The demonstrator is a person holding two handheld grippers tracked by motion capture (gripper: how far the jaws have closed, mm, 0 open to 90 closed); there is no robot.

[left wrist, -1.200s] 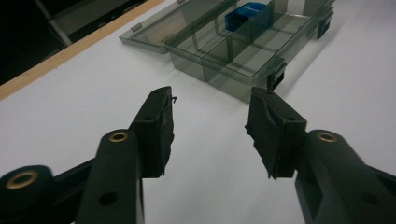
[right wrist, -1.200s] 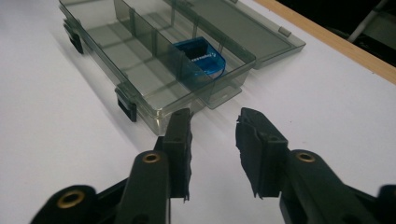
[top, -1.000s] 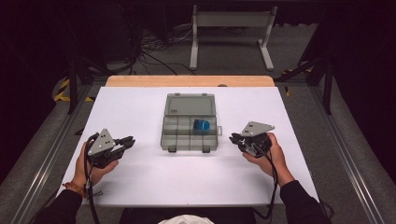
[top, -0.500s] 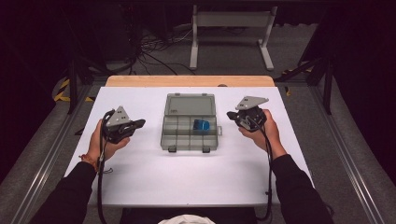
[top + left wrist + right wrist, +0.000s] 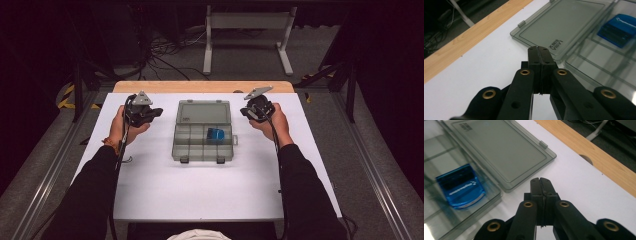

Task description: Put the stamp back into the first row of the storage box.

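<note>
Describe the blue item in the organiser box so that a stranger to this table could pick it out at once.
Start at the white table and find the clear grey compartment box at its middle, with its lid folded open on the far side. In a compartment on the box's right side lies the blue item. It is the one coloured thing in the box, translucent blue with white lettering.

Your sleeves are black. Left gripper and right gripper: black bodies, grey three-cornered plates on top, black cables trailing back, brass rivets behind the jaws (four on each).
</note>
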